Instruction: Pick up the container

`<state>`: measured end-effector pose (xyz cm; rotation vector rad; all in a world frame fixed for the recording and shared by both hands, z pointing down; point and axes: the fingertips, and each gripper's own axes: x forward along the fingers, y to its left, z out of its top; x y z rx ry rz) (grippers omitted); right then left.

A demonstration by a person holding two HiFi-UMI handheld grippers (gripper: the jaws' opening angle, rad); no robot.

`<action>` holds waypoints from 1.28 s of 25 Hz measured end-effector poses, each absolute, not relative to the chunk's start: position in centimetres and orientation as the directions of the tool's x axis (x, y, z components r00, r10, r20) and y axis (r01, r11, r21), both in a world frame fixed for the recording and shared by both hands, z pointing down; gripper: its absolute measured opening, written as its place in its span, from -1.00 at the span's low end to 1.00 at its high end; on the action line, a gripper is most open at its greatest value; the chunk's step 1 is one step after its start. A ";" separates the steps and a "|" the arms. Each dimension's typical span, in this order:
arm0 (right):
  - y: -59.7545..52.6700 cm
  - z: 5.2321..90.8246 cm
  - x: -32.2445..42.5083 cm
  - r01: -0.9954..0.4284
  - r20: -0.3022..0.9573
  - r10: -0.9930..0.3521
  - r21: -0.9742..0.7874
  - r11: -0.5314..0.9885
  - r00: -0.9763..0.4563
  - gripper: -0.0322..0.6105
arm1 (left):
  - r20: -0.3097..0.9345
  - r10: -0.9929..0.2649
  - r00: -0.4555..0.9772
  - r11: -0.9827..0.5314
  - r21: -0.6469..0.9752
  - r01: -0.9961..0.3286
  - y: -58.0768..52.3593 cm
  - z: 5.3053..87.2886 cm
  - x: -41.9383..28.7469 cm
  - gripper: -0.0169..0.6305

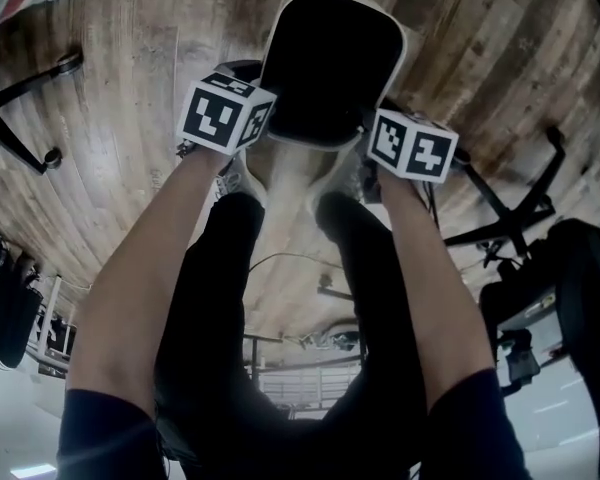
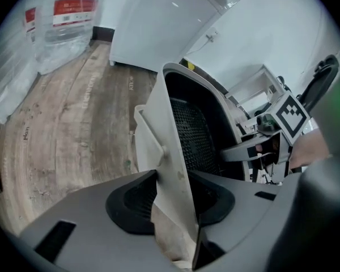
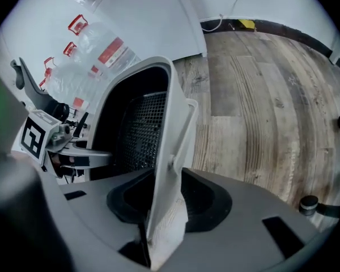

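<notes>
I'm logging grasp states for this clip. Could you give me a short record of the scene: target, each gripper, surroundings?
target: white container, dark mesh inside
left gripper: jaws closed on one container wall, at the left in the head view
right gripper: jaws closed on the opposite wall
lifted: cannot tell
below: wooden floor
nearby: water bottles; chair base

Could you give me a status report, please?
Left gripper clamps the container, left wall. Right gripper clamps its right wall. Nothing in the way.
</notes>
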<state>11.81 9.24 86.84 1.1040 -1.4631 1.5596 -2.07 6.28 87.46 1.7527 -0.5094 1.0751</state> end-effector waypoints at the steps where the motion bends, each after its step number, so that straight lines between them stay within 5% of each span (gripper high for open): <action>1: 9.1 86.8 11.7 -0.925 0.929 -0.055 -0.369 -0.086 -0.365 -0.54 | 0.847 0.128 0.516 -0.431 0.516 -0.740 6.3 87.5 -2.0 -0.45; 14: 7.5 80.0 10.1 -0.947 0.947 -0.073 -0.317 -0.061 -0.312 -0.67 | 0.875 0.093 0.475 -0.423 0.467 -0.777 5.3 80.2 -3.9 -0.53; 32: 2.7 44.8 7.7 -0.939 0.901 -0.267 -0.339 0.058 -0.342 -0.68 | 0.880 -0.129 0.458 -0.417 0.371 -0.830 1.2 44.6 -6.5 -0.55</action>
